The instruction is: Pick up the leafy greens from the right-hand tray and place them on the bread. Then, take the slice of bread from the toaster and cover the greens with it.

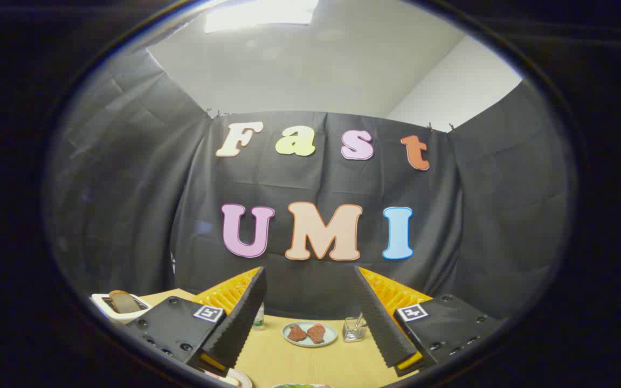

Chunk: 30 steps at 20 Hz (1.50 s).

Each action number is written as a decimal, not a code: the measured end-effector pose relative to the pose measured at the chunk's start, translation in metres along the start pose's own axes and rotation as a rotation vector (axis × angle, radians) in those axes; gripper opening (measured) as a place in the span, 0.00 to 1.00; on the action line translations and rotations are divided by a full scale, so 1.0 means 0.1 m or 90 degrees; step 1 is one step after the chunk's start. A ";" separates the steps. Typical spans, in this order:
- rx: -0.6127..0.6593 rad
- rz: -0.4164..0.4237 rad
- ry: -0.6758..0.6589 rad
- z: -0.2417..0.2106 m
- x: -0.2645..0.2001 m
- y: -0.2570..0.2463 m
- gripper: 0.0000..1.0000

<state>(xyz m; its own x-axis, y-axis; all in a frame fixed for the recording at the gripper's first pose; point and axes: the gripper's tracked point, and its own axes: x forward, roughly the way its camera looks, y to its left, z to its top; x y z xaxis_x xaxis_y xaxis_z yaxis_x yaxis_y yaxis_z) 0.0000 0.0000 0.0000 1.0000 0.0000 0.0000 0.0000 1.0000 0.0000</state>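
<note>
- A black cloth booth wall rises behind a pale wooden table [310, 366], under a white ceiling.
- Nearest, the gripper [310, 293] hangs above the table with its fingers spread wide and nothing between them.
- Directly below the fingers, a sliver of something green [299, 386] peeks in, perhaps the leafy greens; too little shows to be sure.
- Beyond the fingers sits a small pale-blue round plate [291, 340] carrying two reddish-brown meat pieces [306, 333], with a clear glass cup [353, 328] just beside it.
- Off to the left of that plate, a white toaster [107, 309] holds a brown slice of bread [123, 301] upright in its slot.
- By my reading, neither step looks done: nothing is gripped, and the toaster slice awaits.
</note>
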 end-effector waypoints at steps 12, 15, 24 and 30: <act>0.006 0.009 0.015 -0.06 0.08 -0.02 1.00; 0.008 0.009 0.015 -0.07 0.09 -0.07 1.00; -0.020 0.077 0.051 -0.31 0.11 -0.06 1.00; -0.062 0.141 0.088 -0.60 0.10 -0.12 1.00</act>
<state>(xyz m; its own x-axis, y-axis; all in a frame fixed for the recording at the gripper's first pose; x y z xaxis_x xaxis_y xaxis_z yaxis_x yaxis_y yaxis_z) 0.0102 -0.0117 -0.0600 0.9661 0.2125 -0.1465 -0.2258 0.9708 -0.0809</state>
